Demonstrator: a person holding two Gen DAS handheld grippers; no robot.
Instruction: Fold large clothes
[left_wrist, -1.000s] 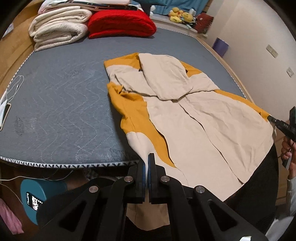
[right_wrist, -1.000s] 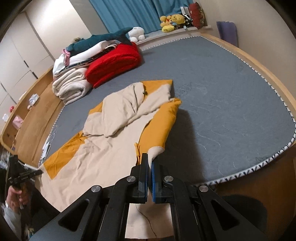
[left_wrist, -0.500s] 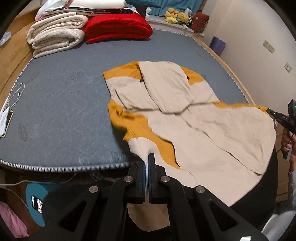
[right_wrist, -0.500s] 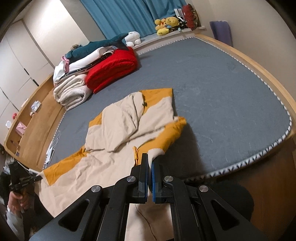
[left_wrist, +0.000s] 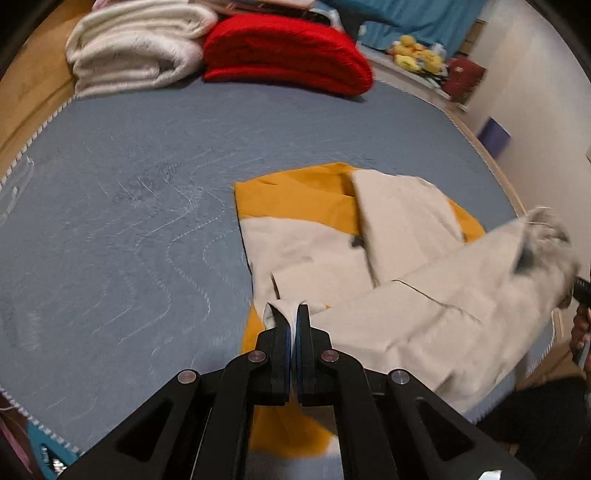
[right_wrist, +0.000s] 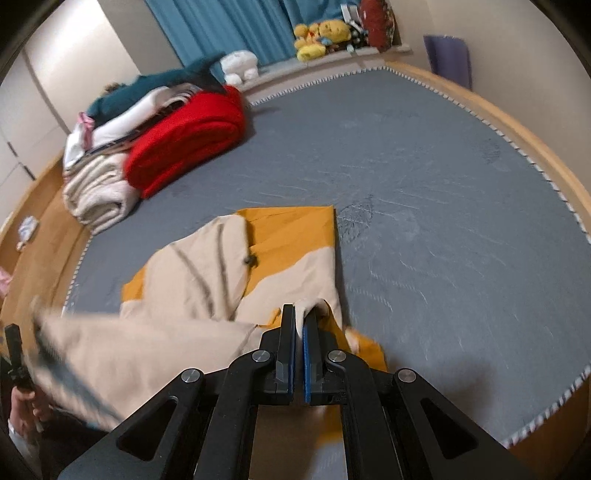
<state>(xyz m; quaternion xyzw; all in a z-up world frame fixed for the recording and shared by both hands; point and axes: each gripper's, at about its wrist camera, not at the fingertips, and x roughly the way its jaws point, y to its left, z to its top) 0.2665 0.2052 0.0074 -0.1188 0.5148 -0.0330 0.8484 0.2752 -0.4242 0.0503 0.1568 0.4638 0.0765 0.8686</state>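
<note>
A large beige and mustard-yellow hooded garment lies on the grey mattress, its hood end flat toward the far side. My left gripper is shut on a beige hem corner. My right gripper is shut on the other hem corner of the garment. The lower half is lifted and stretched between the two grippers above the upper half. The right gripper shows at the right edge of the left wrist view; the left gripper shows at the left edge of the right wrist view.
Folded white blankets and a red blanket are stacked at the far end of the mattress, also in the right wrist view. Plush toys sit on a ledge by the blue curtain. The wooden bed frame rims the mattress.
Both grippers have lifted the garment's lower edge from over the bed's near edge and carried it forward over the upper half. The sleeves and hood stayed flat.
</note>
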